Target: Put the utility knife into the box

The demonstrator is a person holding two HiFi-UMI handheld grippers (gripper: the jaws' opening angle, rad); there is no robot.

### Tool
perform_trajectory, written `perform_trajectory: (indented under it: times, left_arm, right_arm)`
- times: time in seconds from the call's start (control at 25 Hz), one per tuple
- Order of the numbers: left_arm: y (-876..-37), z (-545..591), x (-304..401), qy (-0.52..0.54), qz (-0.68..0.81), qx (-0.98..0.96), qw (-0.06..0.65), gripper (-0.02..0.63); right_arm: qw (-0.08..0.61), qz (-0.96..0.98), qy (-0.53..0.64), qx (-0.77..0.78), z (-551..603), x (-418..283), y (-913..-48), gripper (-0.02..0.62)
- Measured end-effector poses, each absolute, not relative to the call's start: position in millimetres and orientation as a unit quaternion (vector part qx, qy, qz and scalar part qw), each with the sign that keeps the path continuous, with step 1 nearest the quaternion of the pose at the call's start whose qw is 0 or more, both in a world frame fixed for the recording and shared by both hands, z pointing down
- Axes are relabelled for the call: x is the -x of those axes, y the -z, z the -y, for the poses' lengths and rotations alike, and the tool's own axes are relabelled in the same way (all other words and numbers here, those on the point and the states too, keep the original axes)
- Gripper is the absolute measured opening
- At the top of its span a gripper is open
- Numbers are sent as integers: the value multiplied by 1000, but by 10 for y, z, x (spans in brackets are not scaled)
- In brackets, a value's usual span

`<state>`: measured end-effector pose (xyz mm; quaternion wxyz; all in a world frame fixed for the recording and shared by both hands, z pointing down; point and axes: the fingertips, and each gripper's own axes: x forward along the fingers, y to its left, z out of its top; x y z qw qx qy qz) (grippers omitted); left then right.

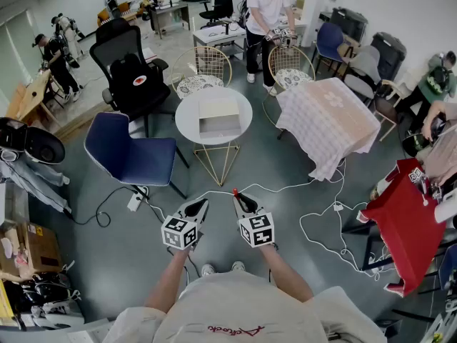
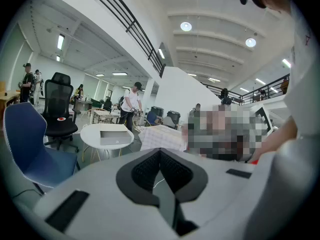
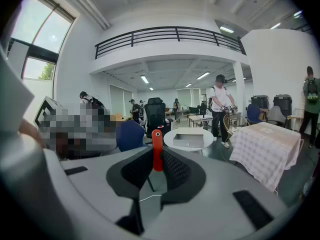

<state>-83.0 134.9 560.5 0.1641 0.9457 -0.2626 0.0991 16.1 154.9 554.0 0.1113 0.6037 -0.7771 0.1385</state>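
A red utility knife (image 3: 157,149) stands upright between the pads of my right gripper (image 3: 156,168), which is shut on it. From the head view its red tip (image 1: 235,191) pokes out of the right gripper (image 1: 239,199). My left gripper (image 1: 201,206) is beside it, shut with nothing between its pads, and shows the same in its own view (image 2: 160,168). Both are held over the grey floor. Ahead, a shallow grey box (image 1: 218,119) lies open on a round white table (image 1: 187,128). The box also shows in the gripper views (image 2: 115,138) (image 3: 189,140).
A blue chair (image 1: 133,156) stands left of the round table, a black office chair (image 1: 133,78) behind it. To the right are a table under a checked cloth (image 1: 329,121) and a red table (image 1: 401,220). White cables (image 1: 314,224) loop across the floor. People stand at the back.
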Motion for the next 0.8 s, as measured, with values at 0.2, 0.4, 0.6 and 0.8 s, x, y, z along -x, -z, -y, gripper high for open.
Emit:
perform_trajectory:
  times: [0.2,0.4,0.6,0.8]
  left_arm:
    - [-5602,-1391,779,-98,263,-946,164,11]
    - [-5618,-1457,716,-99,264,-945,165,12]
    - [-5644,-1528,644,-100,267,-944,167,11]
    - [-5668,-1602,552,-102,273,-942,168,11]
  right_arm:
    - [111,778,-140,-602,-1599,-207,-5546,64]
    - [113,779,-141,-600,-1670,-251,-5566,64]
    - [102,782,-145,-597,-1735,-344,-5560,64]
    - [100,787,-144,-592,-1786,-455,-5568,64]
